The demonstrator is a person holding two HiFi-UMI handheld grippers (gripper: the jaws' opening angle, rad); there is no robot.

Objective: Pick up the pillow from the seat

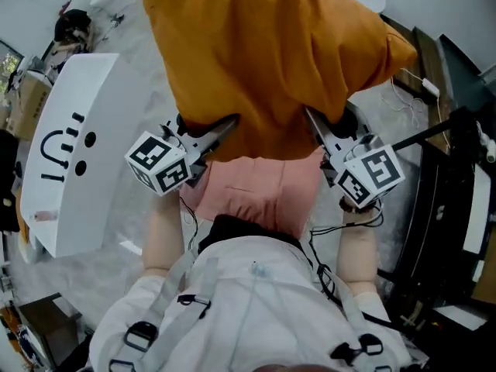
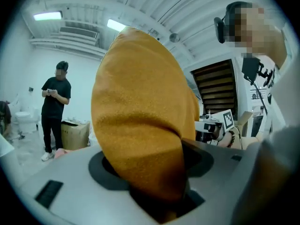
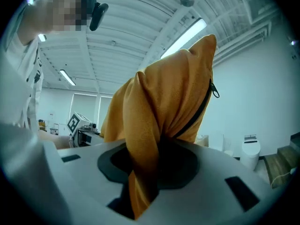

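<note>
An orange pillow [image 1: 271,53] hangs in the air in front of me, held by its lower edge at both ends. My left gripper [image 1: 225,126] is shut on the pillow's left corner, and orange cloth [image 2: 140,116] bunches down between its jaws. The right gripper [image 1: 316,122] is shut on the right corner. There a fold of the pillow [image 3: 164,107] with a dark zipper [image 3: 201,102] runs into the jaws. The pillow hides both pairs of fingertips in the head view.
A white moulded seat with a drawn face [image 1: 70,153] stands at the left. Dark furniture with cables [image 1: 457,192] lines the right side. Pink cloth [image 1: 256,192] lies just below the pillow. A person [image 2: 55,107] stands far off beside a cardboard box [image 2: 75,135].
</note>
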